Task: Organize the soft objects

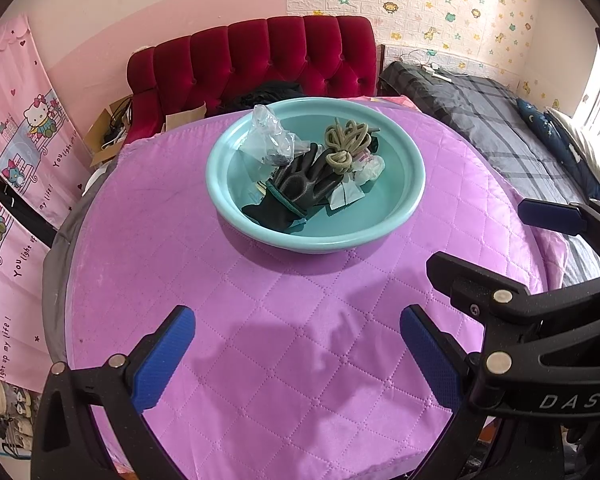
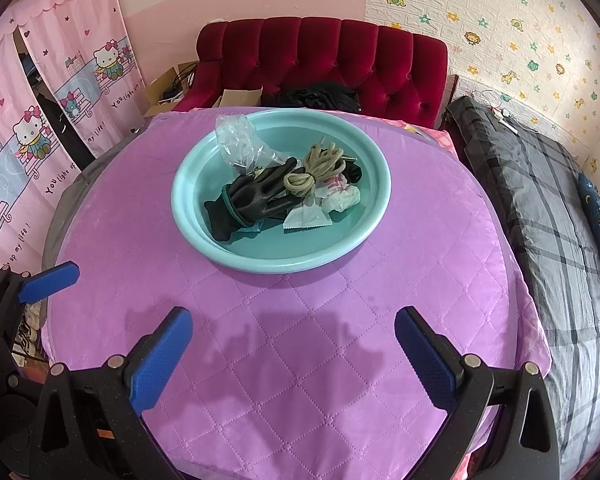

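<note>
A quilted purple cover (image 1: 260, 360) carries a round teal basin (image 1: 414, 184) holding a black rubbery glove (image 1: 300, 184), coiled olive cord (image 1: 350, 140) and crinkled clear bag (image 1: 266, 132). Both the left gripper (image 1: 298, 354) and right gripper (image 2: 294, 354) hover spread and empty; each view catches the other's blue pad.

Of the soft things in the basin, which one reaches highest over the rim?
The crumpled clear plastic bag at the far left of the round teal plastic basin. It stands up above the rim, while the others lie low.
</note>
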`<state>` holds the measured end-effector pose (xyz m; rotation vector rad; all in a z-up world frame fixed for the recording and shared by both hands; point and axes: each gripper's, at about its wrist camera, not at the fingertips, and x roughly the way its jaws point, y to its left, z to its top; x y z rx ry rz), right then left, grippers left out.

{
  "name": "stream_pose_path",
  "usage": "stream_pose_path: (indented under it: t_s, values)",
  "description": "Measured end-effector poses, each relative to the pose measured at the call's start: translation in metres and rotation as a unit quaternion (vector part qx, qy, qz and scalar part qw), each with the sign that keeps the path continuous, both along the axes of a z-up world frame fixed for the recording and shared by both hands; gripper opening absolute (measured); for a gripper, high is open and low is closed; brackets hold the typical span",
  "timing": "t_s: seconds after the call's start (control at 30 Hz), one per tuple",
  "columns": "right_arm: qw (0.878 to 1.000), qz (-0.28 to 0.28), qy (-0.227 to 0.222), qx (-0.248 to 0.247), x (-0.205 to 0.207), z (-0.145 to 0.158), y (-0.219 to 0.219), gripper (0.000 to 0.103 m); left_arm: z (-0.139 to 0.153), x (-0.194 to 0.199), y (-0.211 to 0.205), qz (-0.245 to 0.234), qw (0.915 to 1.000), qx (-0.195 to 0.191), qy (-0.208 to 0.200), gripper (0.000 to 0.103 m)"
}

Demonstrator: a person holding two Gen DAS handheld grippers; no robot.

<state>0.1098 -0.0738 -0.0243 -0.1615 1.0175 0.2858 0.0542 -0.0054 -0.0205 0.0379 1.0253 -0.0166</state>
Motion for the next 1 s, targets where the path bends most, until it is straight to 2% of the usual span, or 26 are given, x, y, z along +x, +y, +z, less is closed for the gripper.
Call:
stream_pose_path:
  t_s: [1.0]
  values:
    - [1.0, 0.001, 0.0, 0.001, 0.0007, -0.0011, -0.0003, 0.103, -0.0014, 0.0006, -0.0006, 0.0, 1.0, -0.004, 0.003, 0.103]
